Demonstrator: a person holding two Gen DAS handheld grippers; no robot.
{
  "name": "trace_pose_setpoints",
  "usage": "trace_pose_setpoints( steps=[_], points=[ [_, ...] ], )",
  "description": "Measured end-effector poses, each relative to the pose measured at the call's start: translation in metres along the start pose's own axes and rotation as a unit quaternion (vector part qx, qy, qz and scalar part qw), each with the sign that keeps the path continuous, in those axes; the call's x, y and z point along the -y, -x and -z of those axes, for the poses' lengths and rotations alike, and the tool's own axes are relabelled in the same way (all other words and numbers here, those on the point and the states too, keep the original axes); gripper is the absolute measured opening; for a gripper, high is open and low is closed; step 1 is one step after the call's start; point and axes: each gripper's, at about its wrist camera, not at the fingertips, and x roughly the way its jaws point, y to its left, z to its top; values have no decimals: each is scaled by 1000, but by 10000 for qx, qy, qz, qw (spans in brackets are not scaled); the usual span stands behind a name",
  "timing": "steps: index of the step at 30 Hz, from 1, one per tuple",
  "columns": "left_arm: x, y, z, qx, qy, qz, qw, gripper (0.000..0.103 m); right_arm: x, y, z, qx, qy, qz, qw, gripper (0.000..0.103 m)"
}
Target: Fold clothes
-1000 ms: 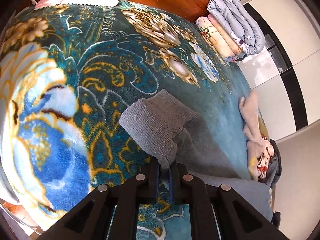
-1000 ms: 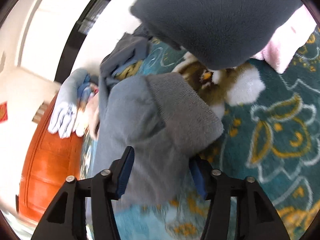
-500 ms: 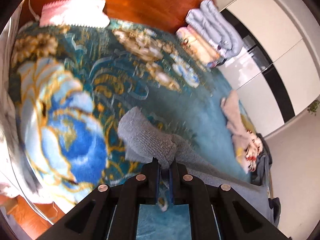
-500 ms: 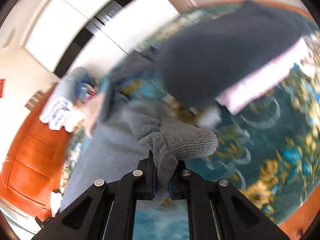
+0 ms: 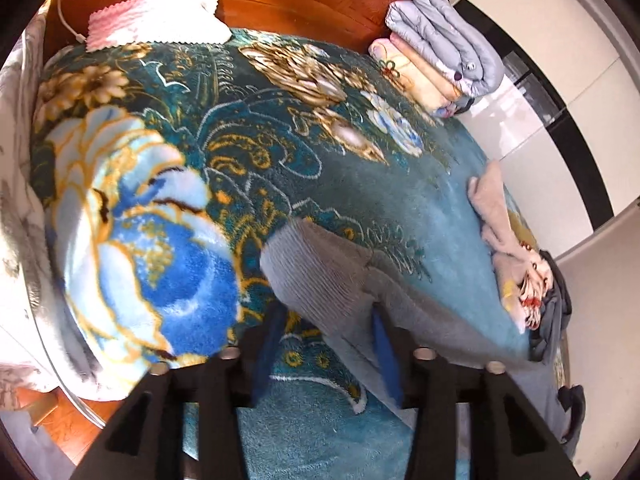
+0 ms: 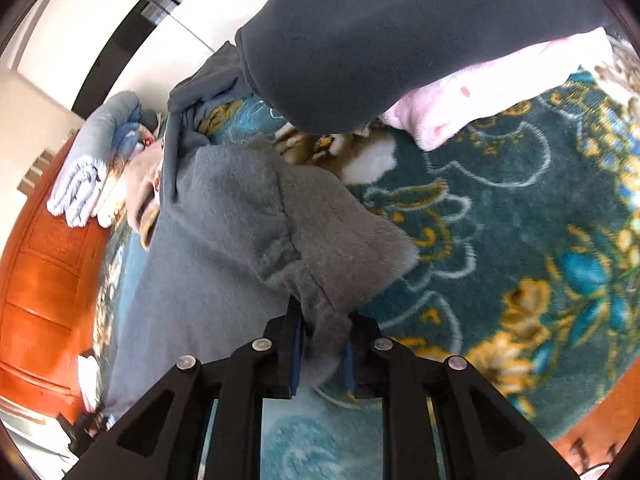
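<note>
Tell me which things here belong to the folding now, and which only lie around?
In the job:
- grey garment, its ribbed cuff
- left hand-held gripper, open
- right hand-held gripper, pinching the grey garment

Lying about:
- folded quilts
- beige garment
- pink cloth
- floral blanket

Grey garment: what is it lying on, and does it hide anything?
The grey garment lies on a teal floral blanket, whose pattern shows all around it. Whatever is directly beneath its spread body is covered and cannot be seen.
</note>
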Motion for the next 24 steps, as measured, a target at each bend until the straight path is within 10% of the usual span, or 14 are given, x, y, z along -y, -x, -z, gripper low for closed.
trace_pose_setpoints(
  steps=[10,12,17,24],
  points=[
    [-20,-21,-12,-171,515,-58,9985,54,-62,55,-12,788,1396,-113,9870,18],
    [-17,-22,-13,-115,517,-63,9986,53,-90,41,-22,755,1676,-358,9823,25],
    [-3,-26,-21,-54,341,-218,9992,11,-168,-20,-55,480,2257,-909,9687,28],
    [18,-13,-40,500,-250,-545,9969,10,-231,-130,-125,250,2229,-697,9720,28]
  ],
)
